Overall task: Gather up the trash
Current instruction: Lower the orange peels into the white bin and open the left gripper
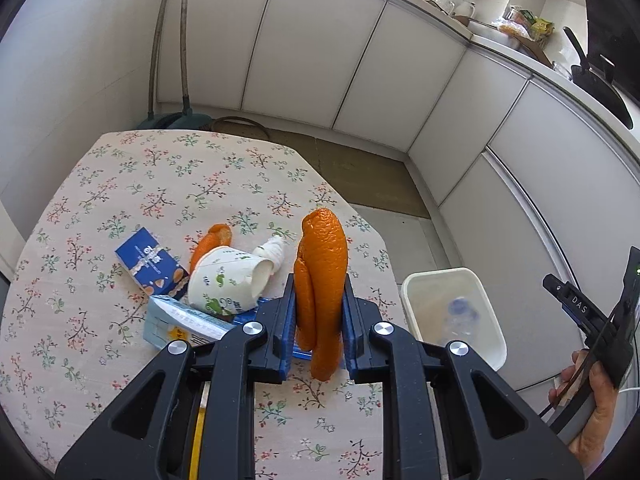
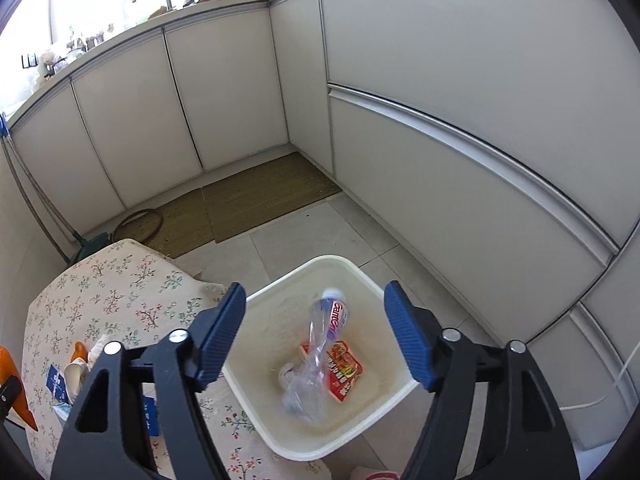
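A long piece of orange peel (image 1: 322, 292) is held between the 2 blue pads of the left gripper (image 1: 320, 316); the pads are pressed on both sides of it, and the peel stands up tall above them and hangs a bit below them. The peel is seen over the near right part of the table (image 1: 120, 184), which is covered with a flower cloth.

More trash is seen on the table, to the left of the held peel; a white paper cup (image 1: 226, 278) is lying on its side; a blue box (image 1: 150, 266) is just beside it on the left; a pale blue carton (image 1: 180, 322) is nearer; a second peel (image 1: 210, 242) is behind the cup; a twisted white tissue (image 1: 274, 250) is to the right of the cup.

The jaws of the right gripper (image 2: 316, 336) are spread wide over the white bin (image 2: 280, 432); nothing is held between them. A clear plastic bottle (image 2: 320, 352) and a red wrapper (image 2: 344, 368) are seen inside the bin. The bin is on the floor, just beside the right edge of the table.
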Demonstrator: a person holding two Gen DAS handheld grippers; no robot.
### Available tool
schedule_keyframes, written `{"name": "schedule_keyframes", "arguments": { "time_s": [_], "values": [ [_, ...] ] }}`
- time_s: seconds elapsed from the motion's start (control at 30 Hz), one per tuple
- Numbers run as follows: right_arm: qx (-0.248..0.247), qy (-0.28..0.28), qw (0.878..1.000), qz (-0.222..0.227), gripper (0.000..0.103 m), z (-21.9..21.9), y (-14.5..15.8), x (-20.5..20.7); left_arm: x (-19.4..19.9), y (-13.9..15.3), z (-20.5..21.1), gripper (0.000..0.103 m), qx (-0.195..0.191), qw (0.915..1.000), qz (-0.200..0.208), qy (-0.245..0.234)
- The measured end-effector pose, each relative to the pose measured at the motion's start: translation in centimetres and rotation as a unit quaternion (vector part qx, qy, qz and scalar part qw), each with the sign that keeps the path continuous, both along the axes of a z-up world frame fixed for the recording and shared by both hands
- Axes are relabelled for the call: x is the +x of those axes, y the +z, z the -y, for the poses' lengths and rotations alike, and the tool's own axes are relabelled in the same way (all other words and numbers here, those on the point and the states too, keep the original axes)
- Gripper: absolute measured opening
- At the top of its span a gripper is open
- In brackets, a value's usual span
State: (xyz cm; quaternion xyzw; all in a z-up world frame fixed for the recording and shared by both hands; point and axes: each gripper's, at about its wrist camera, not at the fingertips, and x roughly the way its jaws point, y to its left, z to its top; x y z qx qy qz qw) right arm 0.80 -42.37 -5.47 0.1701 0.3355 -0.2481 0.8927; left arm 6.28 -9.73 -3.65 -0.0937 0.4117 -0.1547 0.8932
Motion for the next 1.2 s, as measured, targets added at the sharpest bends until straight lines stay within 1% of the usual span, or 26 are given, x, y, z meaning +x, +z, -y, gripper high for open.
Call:
{"name": "schedule_keyframes", "arguments": {
  "time_s": [0.03, 0.17, 0.33, 0.57, 0.77, 0.93, 1.13, 1.2],
  "values": [
    [-0.005, -0.002, 1.000, -0.002, 0.080, 0.3, 0.0, -0.2, 0.0, -0.1, 0.6, 0.019, -0.003, 1.0000, -0.002, -0.006],
    [-0.025, -0.012, 0.999, -0.017, 0.085, 1.6, 0.0, -1.5, -0.3, -0.5, 4.1, 0.019, -0.009, 0.9992, 0.001, -0.038],
    [-0.044, -0.026, 0.998, -0.034, 0.087, 3.5, -0.1, -3.4, -1.1, -0.9, 9.1, 0.019, -0.010, 0.9959, 0.013, -0.089],
    [-0.034, -0.052, 0.997, -0.051, 0.087, 6.7, -0.9, -5.5, -1.6, -1.8, 14.6, 0.019, -0.004, 0.9896, 0.017, -0.143],
    [-0.033, -0.066, 0.995, -0.065, 0.089, 8.4, -1.5, -6.9, -2.1, -2.1, 18.6, 0.019, 0.002, 0.9828, 0.024, -0.183],
    [-0.047, -0.073, 0.993, -0.082, 0.089, 9.3, -2.0, -7.6, -2.2, -2.7, 21.7, 0.019, 0.009, 0.9773, 0.022, -0.210],
    [-0.045, -0.084, 0.992, -0.086, 0.090, 10.3, -2.2, -8.3, -2.0, -3.1, 25.0, 0.020, 0.018, 0.9729, 0.016, -0.230],
    [-0.051, -0.083, 0.991, -0.086, 0.090, 10.1, -2.2, -8.3, -1.8, -3.2, 25.7, 0.023, 0.022, 0.9722, 0.016, -0.233]
  ]
}}
